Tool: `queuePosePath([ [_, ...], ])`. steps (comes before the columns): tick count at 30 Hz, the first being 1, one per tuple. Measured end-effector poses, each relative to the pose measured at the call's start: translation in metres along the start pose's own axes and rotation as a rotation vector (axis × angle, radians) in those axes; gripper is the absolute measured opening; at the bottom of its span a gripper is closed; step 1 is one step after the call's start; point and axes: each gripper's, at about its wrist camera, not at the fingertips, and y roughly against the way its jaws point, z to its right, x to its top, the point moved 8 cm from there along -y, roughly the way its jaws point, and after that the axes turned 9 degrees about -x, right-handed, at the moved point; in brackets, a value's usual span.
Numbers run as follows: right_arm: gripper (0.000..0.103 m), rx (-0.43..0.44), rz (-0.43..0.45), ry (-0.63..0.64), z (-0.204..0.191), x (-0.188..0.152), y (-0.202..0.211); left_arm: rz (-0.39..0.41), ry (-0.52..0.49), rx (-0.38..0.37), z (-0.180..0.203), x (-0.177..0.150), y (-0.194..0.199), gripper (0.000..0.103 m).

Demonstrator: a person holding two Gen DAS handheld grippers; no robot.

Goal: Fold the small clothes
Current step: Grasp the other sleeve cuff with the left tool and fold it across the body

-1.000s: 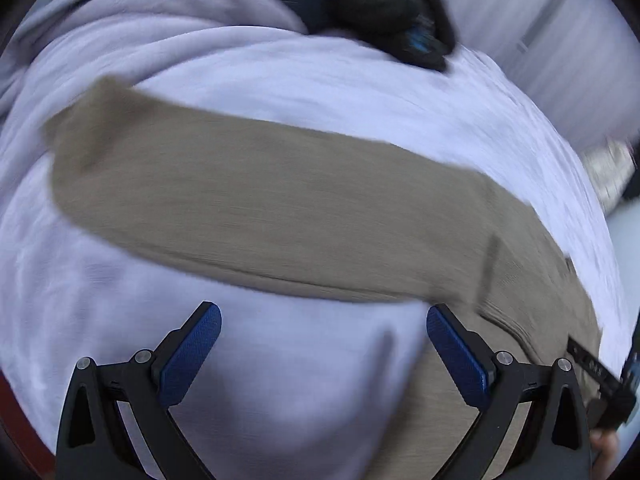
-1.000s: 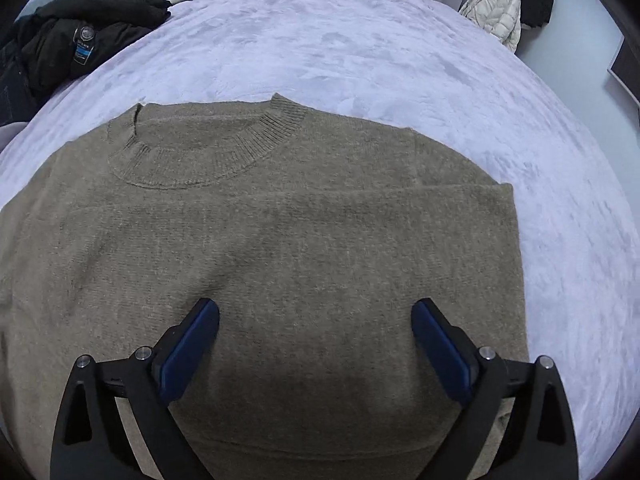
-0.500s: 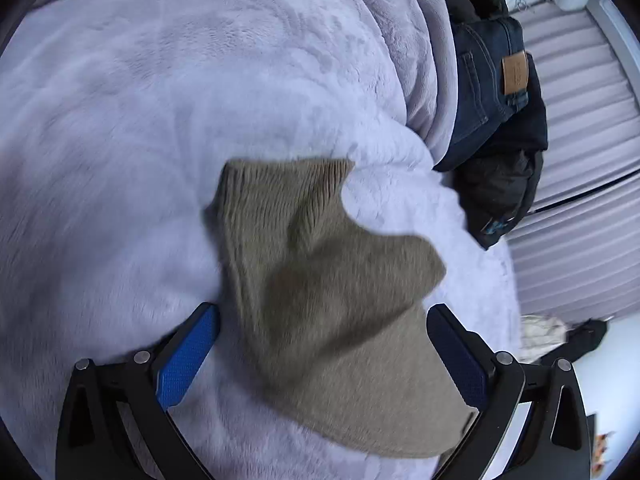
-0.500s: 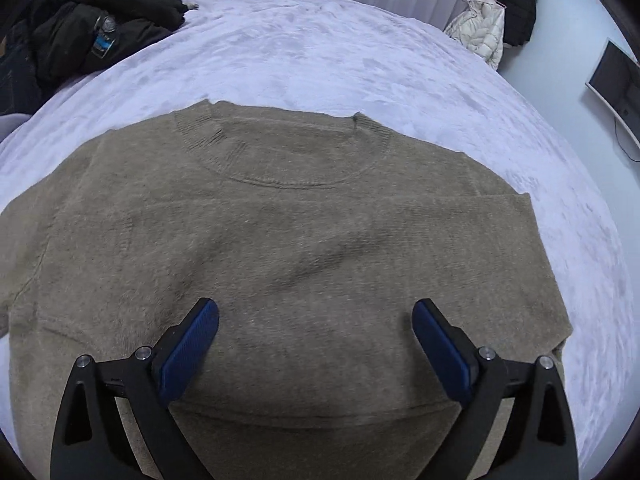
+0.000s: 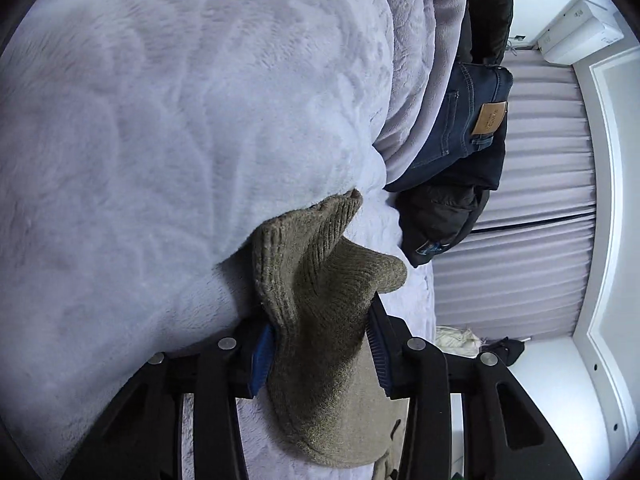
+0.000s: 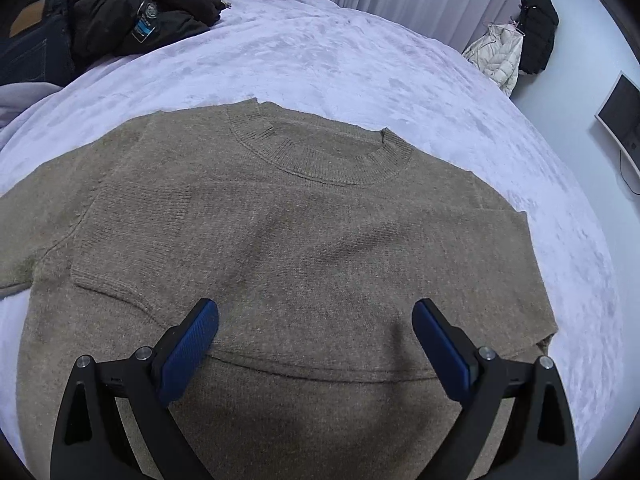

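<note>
An olive-brown knitted sweater (image 6: pixel 320 248) lies flat on the lavender bedspread (image 6: pixel 340 60), neck away from me, its right sleeve folded across the chest. My right gripper (image 6: pixel 316 340) is open and empty, hovering over the sweater's lower body. In the left wrist view my left gripper (image 5: pixel 320 344) is shut on the ribbed cuff of the other sleeve (image 5: pixel 316 280), which bunches up between the blue pads (image 5: pixel 262 354) above the bedspread (image 5: pixel 160 120).
Dark jeans (image 5: pixel 460 120) and a black jacket (image 5: pixel 440 216) are piled at the bed's edge; they also show in the right wrist view (image 6: pixel 120 12). Curtains (image 5: pixel 532 200) stand behind. Coats (image 6: pixel 516 44) hang at the far right, by a monitor (image 6: pixel 620 112).
My left gripper has swung along the sleeve to its cuff and closed on it. The right gripper has shifted slightly over the sweater body and stays open.
</note>
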Motion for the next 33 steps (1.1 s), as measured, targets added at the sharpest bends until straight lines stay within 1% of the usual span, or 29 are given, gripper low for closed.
queuePosePath([
  [3, 0.099, -0.012, 0.020, 0.019, -0.002, -0.002, 0.007, 0.052, 0.036, -0.062, 0.000, 0.006, 0.012, 0.043],
  [4, 0.099, -0.006, 0.021, 0.025, -0.004, -0.002, 0.009, 0.072, 0.038, -0.065, -0.001, 0.008, 0.014, 0.043],
  [5, 0.099, 0.000, 0.020, 0.029, -0.005, -0.003, 0.010, 0.076, 0.029, -0.040, -0.003, 0.010, 0.014, 0.043],
  [7, 0.099, 0.012, 0.018, 0.045, -0.009, -0.006, 0.011, 0.046, -0.001, 0.040, -0.007, 0.011, 0.003, 0.038],
  [8, 0.099, 0.013, 0.016, 0.058, -0.011, -0.007, 0.011, 0.047, -0.015, 0.051, -0.006, 0.012, 0.001, 0.029],
  [9, 0.099, 0.010, 0.016, 0.074, -0.015, -0.008, 0.011, 0.050, -0.021, 0.065, -0.007, 0.013, 0.001, 0.015],
  [10, 0.099, 0.009, 0.020, 0.087, -0.018, -0.008, 0.012, 0.048, -0.018, 0.069, -0.009, 0.013, 0.002, 0.015],
  [11, 0.099, 0.012, 0.027, 0.096, -0.021, -0.009, 0.014, 0.055, -0.011, 0.056, -0.009, 0.014, 0.005, 0.014],
  [13, 0.099, 0.011, 0.044, 0.110, -0.023, -0.006, 0.017, 0.088, -0.024, 0.056, -0.007, 0.016, 0.017, 0.014],
  [15, 0.099, -0.002, 0.053, 0.101, -0.021, 0.000, 0.018, 0.116, -0.063, 0.066, -0.002, 0.019, 0.027, 0.008],
  [18, 0.099, 0.008, 0.037, 0.067, -0.019, 0.012, 0.013, 0.147, -0.122, 0.114, 0.005, 0.024, 0.037, 0.008],
  [20, 0.099, 0.027, 0.010, 0.030, -0.023, 0.025, 0.003, 0.135, -0.144, 0.143, 0.010, 0.023, 0.037, 0.008],
  [22, 0.099, 0.034, -0.030, -0.011, -0.032, 0.037, -0.010, 0.121, -0.197, 0.187, 0.018, 0.018, 0.041, 0.008],
  [25, 0.099, 0.033, -0.050, -0.050, -0.057, 0.056, -0.021, 0.128, -0.299, 0.202, 0.046, 0.007, 0.054, 0.008],
  [26, 0.099, 0.024, -0.043, -0.045, -0.068, 0.061, -0.021, 0.139, -0.335, 0.198, 0.058, 0.003, 0.061, 0.008],
  [29, 0.099, -0.025, -0.009, 0.003, -0.108, 0.070, -0.012, 0.163, -0.386, 0.175, 0.084, -0.005, 0.076, 0.008],
  [30, 0.099, -0.005, 0.000, 0.019, -0.124, 0.072, -0.007, 0.168, -0.397, 0.169, 0.091, -0.006, 0.078, 0.008],
  [31, 0.099, 0.043, 0.002, 0.042, -0.144, 0.072, 0.000, 0.173, -0.412, 0.170, 0.098, -0.007, 0.081, 0.008],
  [33, 0.099, 0.097, 0.023, 0.104, -0.184, 0.068, 0.018, 0.176, -0.442, 0.185, 0.107, -0.010, 0.081, 0.008],
])
